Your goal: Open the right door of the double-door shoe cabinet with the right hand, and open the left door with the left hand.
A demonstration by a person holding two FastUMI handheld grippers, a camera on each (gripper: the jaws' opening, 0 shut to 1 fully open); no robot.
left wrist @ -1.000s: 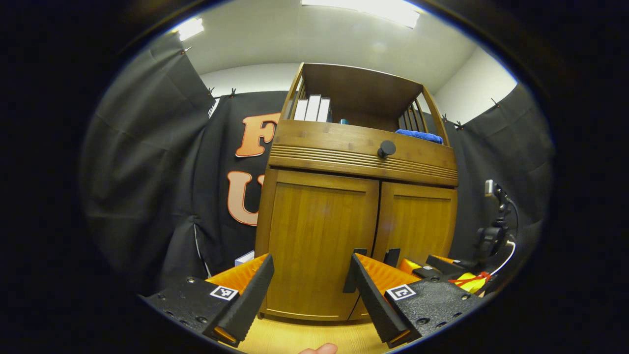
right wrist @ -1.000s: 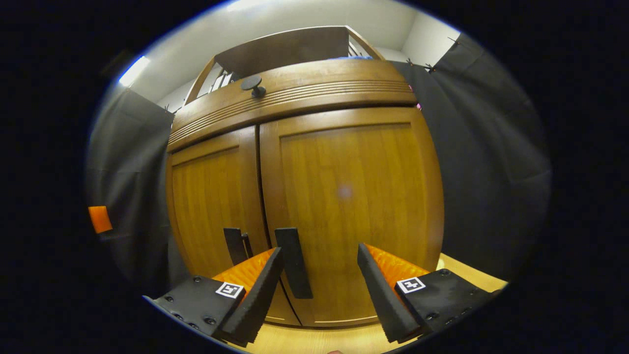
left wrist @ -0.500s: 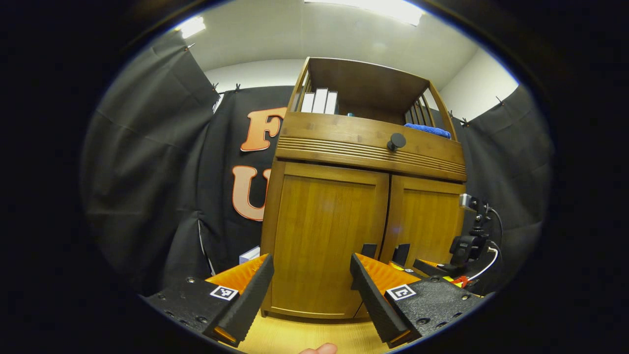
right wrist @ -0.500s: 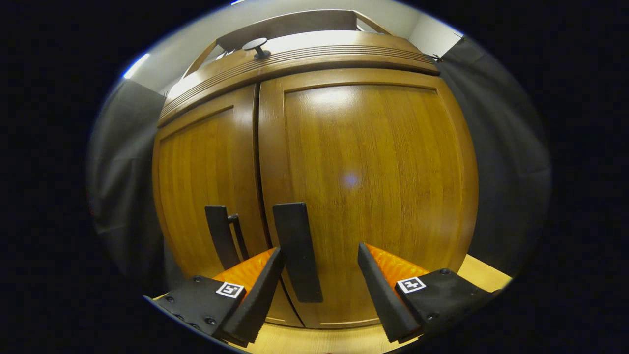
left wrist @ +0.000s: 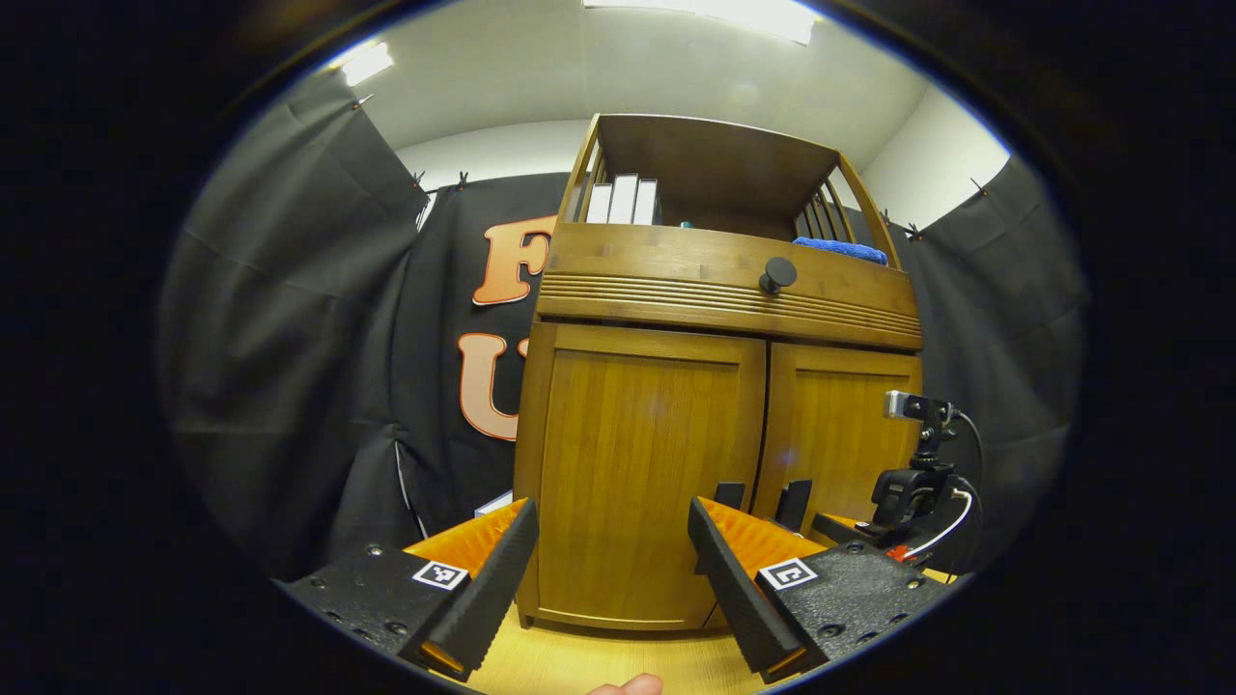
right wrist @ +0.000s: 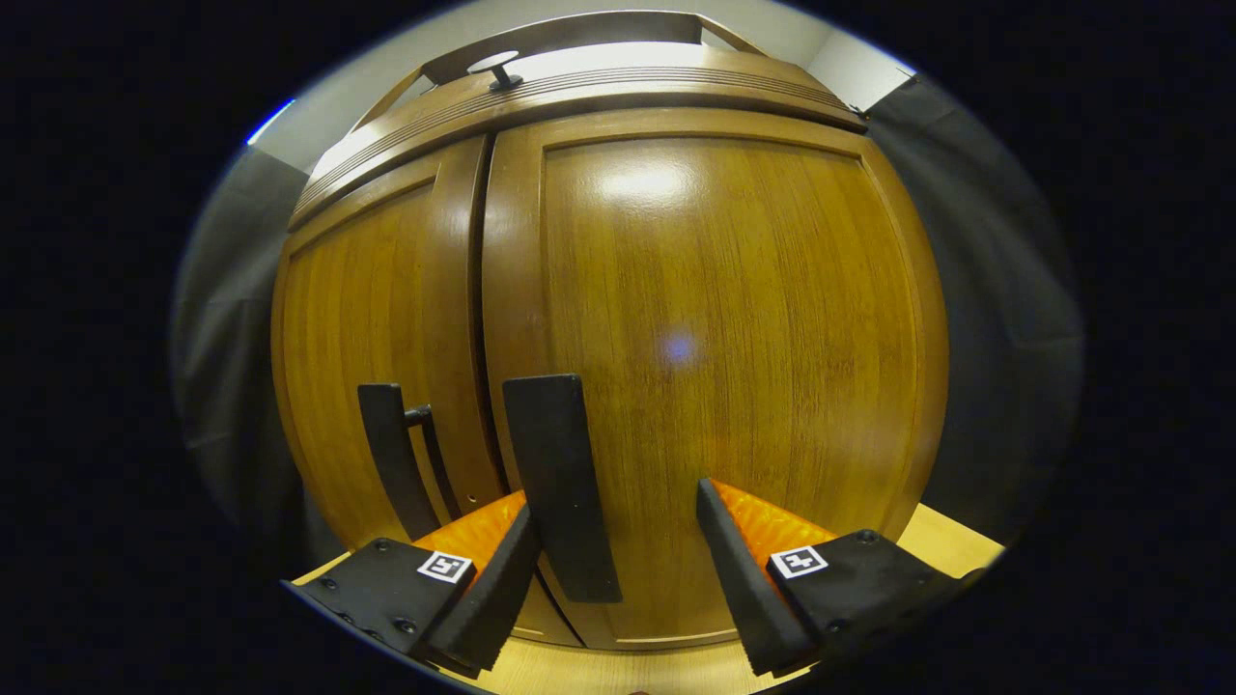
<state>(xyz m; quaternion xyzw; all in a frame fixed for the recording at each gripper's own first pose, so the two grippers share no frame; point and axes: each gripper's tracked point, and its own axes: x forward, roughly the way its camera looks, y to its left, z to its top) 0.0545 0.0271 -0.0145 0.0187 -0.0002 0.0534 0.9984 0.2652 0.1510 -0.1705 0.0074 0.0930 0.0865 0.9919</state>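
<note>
Since both doors are rigid wooden panels on side hinges, the shoe cabinet (left wrist: 715, 386) should handle stiffly and swing rather than flex, and the glossy faces offer nothing to pinch; the places to take hold are the two flat dark pull handles near the centre seam, low on the doors. In the right gripper view the right gripper (right wrist: 613, 569) is spread open with the right door's handle (right wrist: 560, 483) rising between its fingers, close to the left finger (whether it touches, I cannot tell), and nothing is clamped. The left door's handle (right wrist: 396, 463) stands just beside it across the seam. The right door (right wrist: 715, 367) and left door (left wrist: 637, 463) both sit closed. In the left gripper view the left gripper (left wrist: 613, 579) is also released and empty, farther back from the cabinet, aimed at the left door. The handle looks thin and smooth, so a firm squeeze seems wise. Each door needs open floor (left wrist: 579, 661) in front to swing; the two handles sit close, so the grippers could crowd each other.
</note>
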